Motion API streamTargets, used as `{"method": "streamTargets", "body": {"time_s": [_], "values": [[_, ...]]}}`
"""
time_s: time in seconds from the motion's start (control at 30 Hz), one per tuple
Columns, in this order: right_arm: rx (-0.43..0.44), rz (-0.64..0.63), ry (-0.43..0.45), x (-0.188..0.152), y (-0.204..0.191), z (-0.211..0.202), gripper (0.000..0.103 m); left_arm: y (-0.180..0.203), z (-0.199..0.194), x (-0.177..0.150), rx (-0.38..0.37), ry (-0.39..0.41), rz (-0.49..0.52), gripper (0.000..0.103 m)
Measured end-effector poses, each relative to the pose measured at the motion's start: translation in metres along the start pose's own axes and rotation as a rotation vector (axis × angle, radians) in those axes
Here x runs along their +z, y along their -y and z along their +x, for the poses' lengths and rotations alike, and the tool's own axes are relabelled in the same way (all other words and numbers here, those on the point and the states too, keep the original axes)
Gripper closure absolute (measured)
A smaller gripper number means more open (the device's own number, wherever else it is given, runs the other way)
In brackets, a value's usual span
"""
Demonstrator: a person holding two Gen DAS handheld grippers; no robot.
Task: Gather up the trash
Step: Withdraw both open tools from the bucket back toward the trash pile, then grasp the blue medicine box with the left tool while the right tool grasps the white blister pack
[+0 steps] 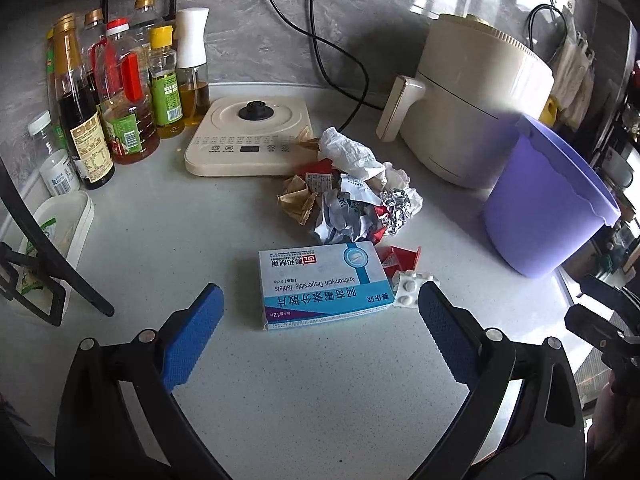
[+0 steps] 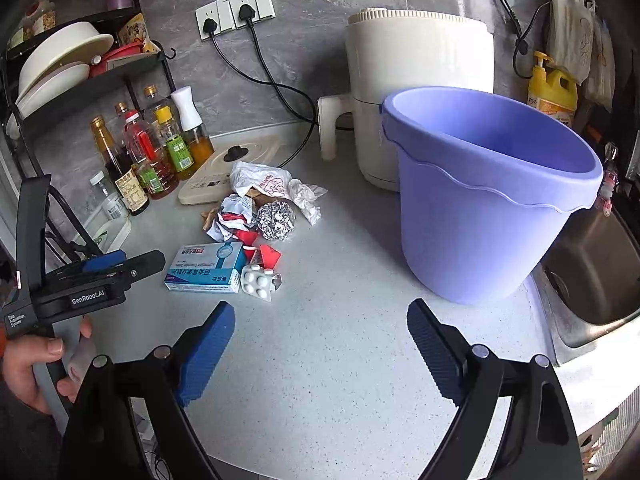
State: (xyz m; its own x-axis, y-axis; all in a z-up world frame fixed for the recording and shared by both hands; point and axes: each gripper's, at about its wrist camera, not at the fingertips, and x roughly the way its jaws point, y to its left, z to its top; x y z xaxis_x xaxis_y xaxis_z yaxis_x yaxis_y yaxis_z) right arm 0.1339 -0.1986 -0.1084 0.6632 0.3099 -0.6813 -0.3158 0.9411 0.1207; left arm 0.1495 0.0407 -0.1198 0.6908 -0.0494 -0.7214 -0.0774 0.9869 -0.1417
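Note:
A blue and white medicine box (image 1: 322, 284) lies flat on the grey counter, just ahead of my open, empty left gripper (image 1: 320, 312). A white pill blister (image 1: 412, 288) touches its right end. Behind lie red wrappers (image 1: 400, 258), a foil ball (image 1: 396, 206), crumpled paper (image 1: 348, 156) and a brown wrapper (image 1: 296, 198). The purple bucket (image 2: 488, 184) stands upright at right. My right gripper (image 2: 320, 332) is open and empty above bare counter, in front of the bucket. The right wrist view shows the box (image 2: 206, 266), blister (image 2: 258, 282), foil ball (image 2: 276, 220) and left gripper (image 2: 100, 268) too.
A cream air fryer (image 1: 472, 92) stands behind the bucket, a flat cream kettle base (image 1: 252, 136) behind the trash. Several oil and sauce bottles (image 1: 120, 92) line the back left. A black dish rack (image 2: 80, 64) is at left, a steel sink (image 2: 592, 280) at right.

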Motion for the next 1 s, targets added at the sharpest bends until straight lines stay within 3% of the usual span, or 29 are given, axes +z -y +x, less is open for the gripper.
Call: {"method": "streamTargets", "body": {"time_s": [0.57, 0.7, 0.8, 1.0], "values": [[0.023, 0.018, -0.12, -0.003, 0.008, 0.055, 0.021, 0.0, 0.088, 0.033, -0.13, -0.077, 0.121, 0.007], [0.031, 0.002, -0.133, -0.002, 0.004, 0.062, 0.021, -0.001, 0.099, 0.026, -0.153, -0.135, 0.131, 0.007], [0.034, -0.007, -0.133, -0.001, 0.002, 0.064, 0.021, -0.002, 0.094, 0.014, -0.202, -0.158, 0.123, 0.007], [0.033, -0.025, -0.136, 0.003, -0.001, 0.072, 0.021, -0.001, 0.079, -0.01, -0.215, -0.182, 0.137, 0.007]]}}
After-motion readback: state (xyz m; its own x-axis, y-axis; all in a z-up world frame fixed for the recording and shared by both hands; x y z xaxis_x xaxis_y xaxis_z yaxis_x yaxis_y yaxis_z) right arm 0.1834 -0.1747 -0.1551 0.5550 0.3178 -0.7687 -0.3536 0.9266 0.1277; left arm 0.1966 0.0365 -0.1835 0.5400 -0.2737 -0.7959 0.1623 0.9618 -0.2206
